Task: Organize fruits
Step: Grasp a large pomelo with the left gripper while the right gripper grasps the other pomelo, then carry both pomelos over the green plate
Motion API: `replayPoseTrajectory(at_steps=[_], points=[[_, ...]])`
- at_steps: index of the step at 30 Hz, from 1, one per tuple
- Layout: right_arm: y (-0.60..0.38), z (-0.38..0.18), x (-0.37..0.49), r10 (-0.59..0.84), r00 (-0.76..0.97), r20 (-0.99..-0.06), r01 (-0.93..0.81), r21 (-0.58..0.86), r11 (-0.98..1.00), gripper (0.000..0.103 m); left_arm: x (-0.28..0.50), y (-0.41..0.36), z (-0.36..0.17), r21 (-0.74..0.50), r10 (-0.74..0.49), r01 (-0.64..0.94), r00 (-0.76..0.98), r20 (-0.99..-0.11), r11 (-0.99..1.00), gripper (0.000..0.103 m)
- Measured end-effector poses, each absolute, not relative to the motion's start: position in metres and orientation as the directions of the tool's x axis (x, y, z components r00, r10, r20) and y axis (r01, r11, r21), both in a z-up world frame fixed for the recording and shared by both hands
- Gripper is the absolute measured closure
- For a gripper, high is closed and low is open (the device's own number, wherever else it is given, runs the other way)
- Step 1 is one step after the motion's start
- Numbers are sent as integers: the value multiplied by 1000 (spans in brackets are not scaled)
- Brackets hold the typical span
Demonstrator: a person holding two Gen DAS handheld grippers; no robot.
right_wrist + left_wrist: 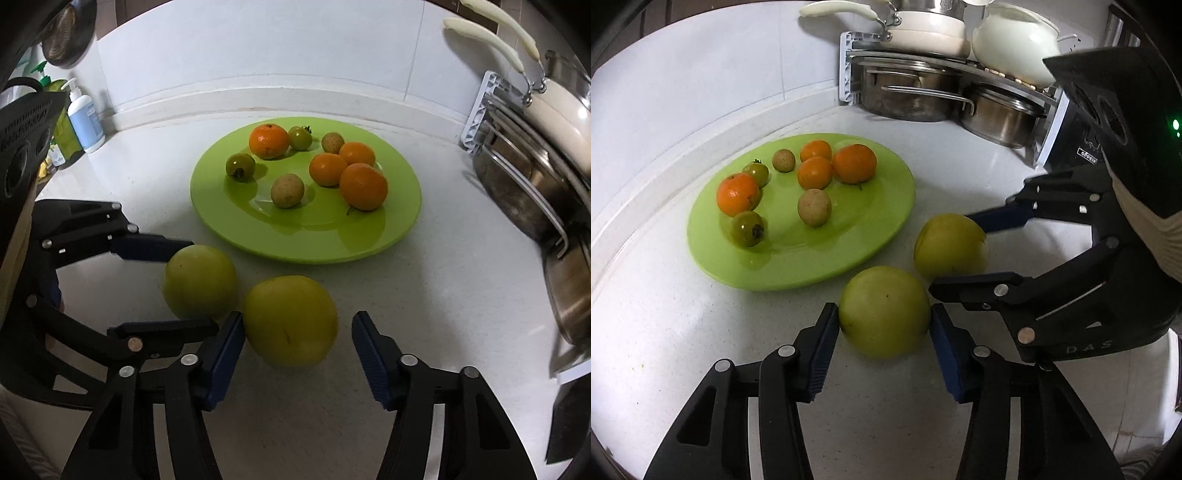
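I have the left gripper (884, 325) clamped on one round green apple (884, 312) low in frame on the white tabletop (683, 332). The right gripper (297, 338) brackets the second green apple (290, 319), its right finger apart. I'd close, then lift both level toward the lime-green plate (399, 229).

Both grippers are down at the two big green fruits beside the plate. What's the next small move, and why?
Probably close the right gripper the rest of the way: one of its fingers touches its green fruit, the other stands clear. The left gripper already pinches the second fruit, so both could then lift to the green plate.
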State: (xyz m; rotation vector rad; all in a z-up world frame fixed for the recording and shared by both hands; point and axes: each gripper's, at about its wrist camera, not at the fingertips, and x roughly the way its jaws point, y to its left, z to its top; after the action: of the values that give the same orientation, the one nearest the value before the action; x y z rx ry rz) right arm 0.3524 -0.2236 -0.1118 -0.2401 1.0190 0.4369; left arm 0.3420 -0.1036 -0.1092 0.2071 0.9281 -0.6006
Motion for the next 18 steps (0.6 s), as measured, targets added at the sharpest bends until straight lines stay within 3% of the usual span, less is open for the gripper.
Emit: replayPoseTrajectory(at_steps=[18], points=[[-234,-92,334,235,533,-813,-341,49,939,52,322,-83,-86,-111,-385,483,518,-764,869,54]])
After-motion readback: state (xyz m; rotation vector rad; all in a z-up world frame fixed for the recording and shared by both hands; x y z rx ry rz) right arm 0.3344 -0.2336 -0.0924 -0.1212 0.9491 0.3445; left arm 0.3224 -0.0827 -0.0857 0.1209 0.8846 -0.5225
